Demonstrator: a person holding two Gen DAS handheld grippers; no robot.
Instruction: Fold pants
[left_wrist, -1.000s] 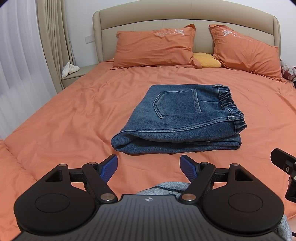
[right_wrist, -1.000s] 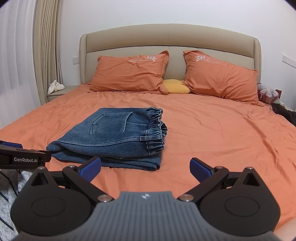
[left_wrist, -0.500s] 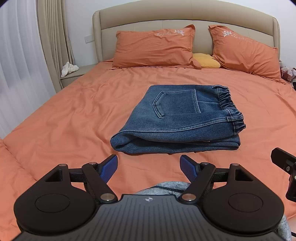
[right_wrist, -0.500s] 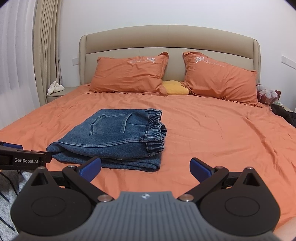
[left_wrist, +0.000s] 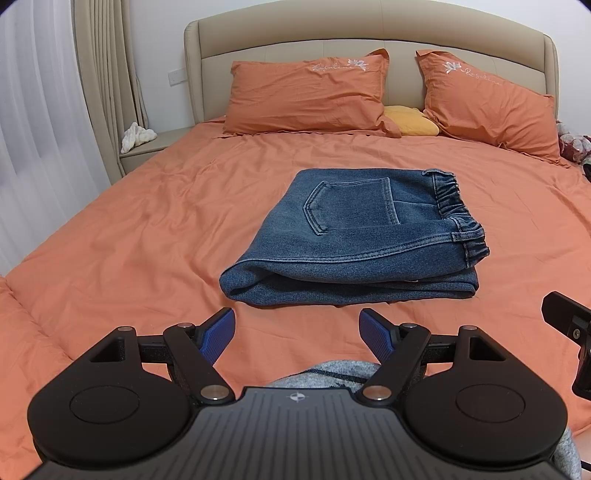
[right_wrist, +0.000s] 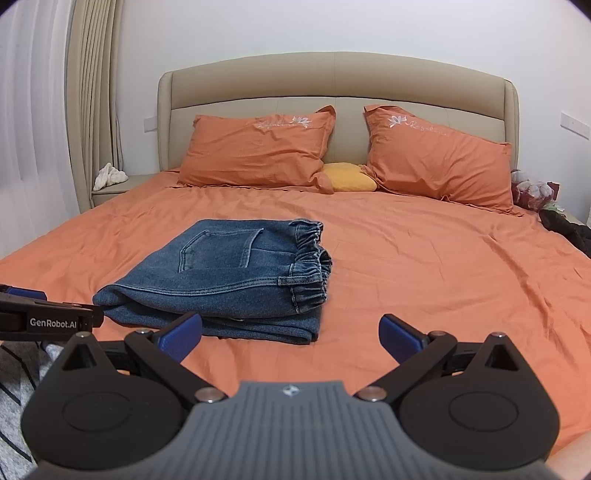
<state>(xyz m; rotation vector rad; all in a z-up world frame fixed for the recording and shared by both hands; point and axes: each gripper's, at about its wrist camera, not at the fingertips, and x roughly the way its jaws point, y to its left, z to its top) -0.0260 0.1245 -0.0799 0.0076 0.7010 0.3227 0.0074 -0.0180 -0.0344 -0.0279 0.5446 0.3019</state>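
- With both tools held low at the near edge of the bed (left_wrist: 110, 229), nothing is gripped: left gripper (left_wrist: 297, 332) has its blue pads spread wide, empty.
- Right gripper (right_wrist: 291, 334) likewise wide apart, empty; its left pad overlaps the jeans' near edge in view, contact not evident.
- Each tool shows at the rim of the other's view; they sit side by side, near each other.
- Jeans (left_wrist: 354, 240) lie just beyond the pads, mid-bed, in a compact stacked bundle: back pocket up, elastic waistband (right_wrist: 310, 258) to the right, rounded fold to the left.
- Layers look even; a lower layer juts slightly at the near edge.
- Pillows (right_wrist: 258, 147) and headboard (right_wrist: 332, 81) well behind.
- Judgement: folding looks complete or at its last check; both tools clear of the cloth.
- Next move, if any: a light press or tuck along the near edge, otherwise hold off.
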